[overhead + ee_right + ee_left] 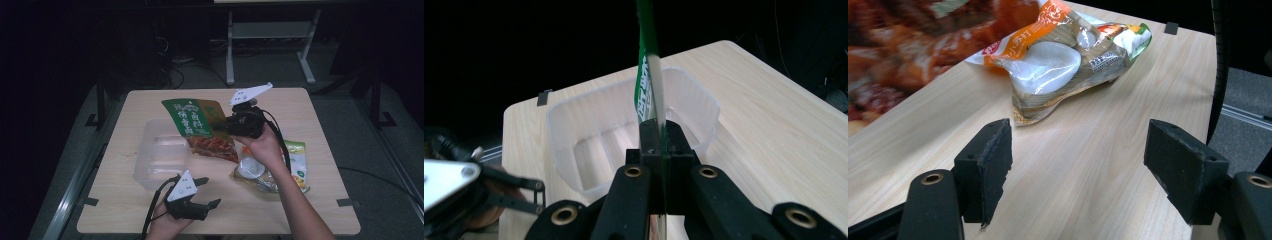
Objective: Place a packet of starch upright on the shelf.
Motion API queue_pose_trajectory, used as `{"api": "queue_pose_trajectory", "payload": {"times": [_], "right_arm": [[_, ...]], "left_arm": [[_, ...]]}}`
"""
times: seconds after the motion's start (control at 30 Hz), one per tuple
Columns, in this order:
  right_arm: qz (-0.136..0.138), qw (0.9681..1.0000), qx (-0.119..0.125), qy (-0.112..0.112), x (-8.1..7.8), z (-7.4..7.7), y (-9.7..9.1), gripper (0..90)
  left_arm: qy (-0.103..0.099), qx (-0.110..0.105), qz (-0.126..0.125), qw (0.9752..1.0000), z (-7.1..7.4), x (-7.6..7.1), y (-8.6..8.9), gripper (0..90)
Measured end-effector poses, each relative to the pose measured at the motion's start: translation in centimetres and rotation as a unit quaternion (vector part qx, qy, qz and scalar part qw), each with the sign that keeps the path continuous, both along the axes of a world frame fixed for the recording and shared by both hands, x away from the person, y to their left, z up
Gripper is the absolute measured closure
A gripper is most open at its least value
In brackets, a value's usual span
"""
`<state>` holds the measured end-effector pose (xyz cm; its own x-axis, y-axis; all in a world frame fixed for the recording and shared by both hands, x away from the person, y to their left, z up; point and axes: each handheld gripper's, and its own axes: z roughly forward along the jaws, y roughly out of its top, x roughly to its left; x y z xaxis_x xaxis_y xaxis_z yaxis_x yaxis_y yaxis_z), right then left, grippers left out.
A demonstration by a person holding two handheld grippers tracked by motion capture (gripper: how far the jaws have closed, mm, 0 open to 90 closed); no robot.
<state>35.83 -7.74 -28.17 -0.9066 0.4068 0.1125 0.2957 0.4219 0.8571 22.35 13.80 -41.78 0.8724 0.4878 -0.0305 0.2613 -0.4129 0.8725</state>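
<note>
My right gripper (pixel 658 150) pinches the green pouch (pixel 200 122) above the tub (pixel 160 157), so I'd lower it flat inside while my left gripper (pixel 1078 167) waits wide, empty.

White Chinese characters stand on the flat green-and-red plastic food pouch (pixel 200 127), beside the clear plastic tub (pixel 160 157); too blurred to read.

Light fell from above on the wooden table (pixel 300 107) — its surroundings stayed nearly black. In the left gripper view, the red-printed packet (pixel 893 45) was blurred — the jaws soft-edged.
</note>
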Motion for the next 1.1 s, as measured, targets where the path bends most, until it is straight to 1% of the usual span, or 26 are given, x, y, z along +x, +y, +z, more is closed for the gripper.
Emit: {"api": "queue_pose_trajectory", "payload": {"times": [0.07, 0.13, 0.2, 0.27, 0.37, 0.47, 0.63, 0.73, 0.9, 1.03, 1.07, 1.1], "right_arm": [[0.001, 1.0000, 0.004, 0.005, 0.3, 0.2, 0.6, 89.8], [0.003, 1.0000, 0.005, 0.002, 0.7, 0.4, 1.1, 89.8], [0.005, 1.0000, 0.008, 0.002, 1.0, 0.6, 1.7, 89.8], [0.006, 0.9999, 0.011, 0.004, 1.4, 0.7, 2.1, 89.8], [0.005, 0.9999, 0.010, 0.005, 1.9, 0.8, 2.9, 89.8], [0.008, 0.9999, 0.008, 0.001, 2.4, 1.1, 3.6, 89.9], [0.007, 1.0000, 0.006, 0.002, 3.6, 1.3, 4.9, 89.8], [0.005, 1.0000, 0.006, 0.002, 4.2, 1.3, 5.6, 89.8], [0.003, 0.9999, 0.010, 0.001, 5.2, 1.3, 6.9, 89.8], [0.007, 0.9999, 0.010, 0.006, 6.1, 0.8, 8.3, 89.8], [0.006, 0.9999, 0.009, 0.006, 6.2, 0.8, 8.5, 89.8], [0.007, 0.9999, 0.008, 0.005, 6.3, 0.7, 8.8, 89.8]], "left_arm": [[-0.001, 0.002, -0.001, 1.0000, 0.0, 0.0, 0.0, 27.2], [-0.002, 0.006, -0.001, 1.0000, 0.1, 0.1, 0.1, 27.2], [-0.004, 0.001, 0.000, 1.0000, 0.1, 0.1, 0.2, 27.2], [-0.002, 0.001, 0.002, 1.0000, 0.1, 0.1, 0.2, 27.2], [-0.006, 0.004, 0.002, 1.0000, 0.0, 0.2, 0.2, 27.2], [-0.007, 0.001, 0.004, 1.0000, 0.0, 0.2, 0.2, 27.2], [-0.012, 0.005, 0.002, 0.9999, 0.1, 0.2, 0.4, 27.0], [-0.008, 0.001, 0.005, 1.0000, 0.0, 0.2, 0.4, 27.0], [-0.014, 0.009, 0.002, 0.9999, 0.0, 0.4, 0.6, 27.0], [-0.014, 0.010, 0.003, 0.9998, 0.0, 0.4, 0.6, 27.0], [-0.010, 0.008, 0.005, 0.9999, 0.0, 0.3, 0.6, 27.0], [-0.011, 0.007, 0.005, 0.9999, 0.0, 0.3, 0.6, 27.0]]}}
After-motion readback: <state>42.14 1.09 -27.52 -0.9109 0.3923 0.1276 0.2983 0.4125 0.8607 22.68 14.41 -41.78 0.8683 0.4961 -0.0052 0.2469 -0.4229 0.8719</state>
